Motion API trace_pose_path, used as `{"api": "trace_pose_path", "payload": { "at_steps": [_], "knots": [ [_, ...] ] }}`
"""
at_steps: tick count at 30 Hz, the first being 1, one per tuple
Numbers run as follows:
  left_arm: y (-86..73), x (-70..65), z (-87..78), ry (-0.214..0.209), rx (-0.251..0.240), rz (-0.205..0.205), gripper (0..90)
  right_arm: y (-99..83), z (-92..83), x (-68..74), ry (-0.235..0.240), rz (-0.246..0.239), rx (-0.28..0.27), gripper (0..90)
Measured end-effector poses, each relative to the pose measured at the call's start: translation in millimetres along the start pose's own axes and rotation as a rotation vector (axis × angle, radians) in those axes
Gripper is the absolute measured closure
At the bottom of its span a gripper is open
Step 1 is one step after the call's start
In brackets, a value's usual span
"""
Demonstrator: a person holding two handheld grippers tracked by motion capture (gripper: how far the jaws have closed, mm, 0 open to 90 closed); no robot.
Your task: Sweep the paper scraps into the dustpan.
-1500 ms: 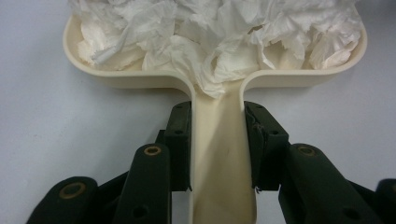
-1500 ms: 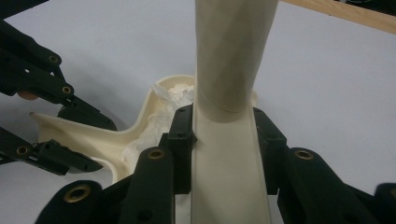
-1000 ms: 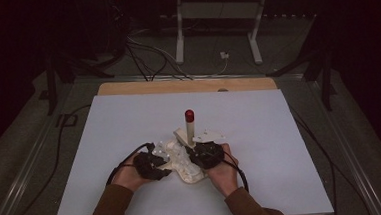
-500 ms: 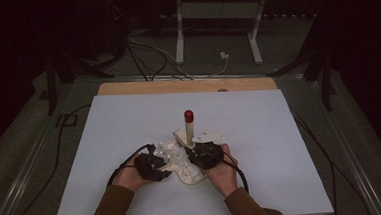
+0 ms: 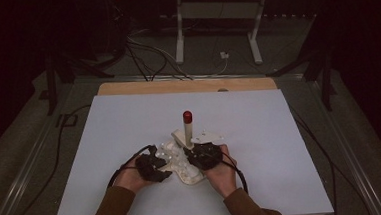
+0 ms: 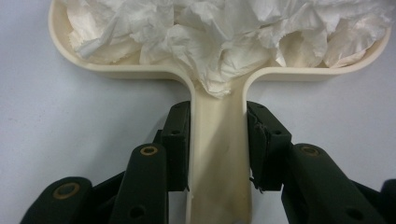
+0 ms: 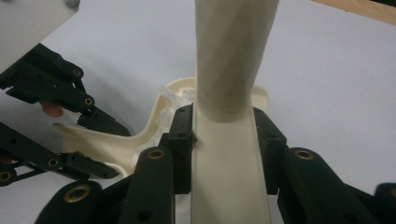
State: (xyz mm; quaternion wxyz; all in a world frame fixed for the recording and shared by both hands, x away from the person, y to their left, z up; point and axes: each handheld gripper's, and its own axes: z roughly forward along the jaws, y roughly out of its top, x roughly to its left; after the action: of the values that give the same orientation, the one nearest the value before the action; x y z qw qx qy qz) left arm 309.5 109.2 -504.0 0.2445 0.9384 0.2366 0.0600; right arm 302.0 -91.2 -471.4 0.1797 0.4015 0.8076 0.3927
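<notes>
1. Down at the near middle of the white table [image 5: 105, 142], both hands work on a cream dustpan [image 6: 219, 168] and a cream brush [image 7: 231, 154]
2. Left gripper [image 6: 218, 140] pinches the dustpan's flat handle, one black jaw pressed to each side of it
3. Crumpled white tissue [image 6: 219, 42] fills the dustpan's tray and spills a little onto the top of the handle
4. Right gripper [image 7: 224, 135] clamps the brush's cream handle between its jaws, and the handle rises away from them
5. Seen from the high view, the brush [image 5: 186, 133] stands nearly upright with a red tip [image 5: 187, 115] at the top, just far of the right gripper [image 5: 201, 154]
6. Beside it on the left, the left gripper [image 5: 154, 165] sits at the dustpan [image 5: 182, 170], with both grippers close together
</notes>
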Motion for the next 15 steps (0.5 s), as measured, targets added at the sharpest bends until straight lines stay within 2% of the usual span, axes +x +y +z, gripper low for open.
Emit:
{"api": "trace_pose_path", "payload": {
  "at_steps": [8, 11, 15],
  "knots": [
    [0.0, -1.1, -0.8, 0.009, 0.006, 0.024, 66.1, 0.3, -0.7, -1.3, -0.001, 0.001, 0.0, 66.8],
    [-1.7, -0.5, -0.5, 0.002, -0.014, 0.013, 66.4, 0.7, -1.0, -3.7, 0.001, 0.002, 0.002, 66.8],
    [-4.3, -0.4, -1.1, 0.005, -0.028, 0.027, 66.6, 1.7, -1.8, -7.1, -0.007, -0.001, 0.002, 66.9]
  ]
}}
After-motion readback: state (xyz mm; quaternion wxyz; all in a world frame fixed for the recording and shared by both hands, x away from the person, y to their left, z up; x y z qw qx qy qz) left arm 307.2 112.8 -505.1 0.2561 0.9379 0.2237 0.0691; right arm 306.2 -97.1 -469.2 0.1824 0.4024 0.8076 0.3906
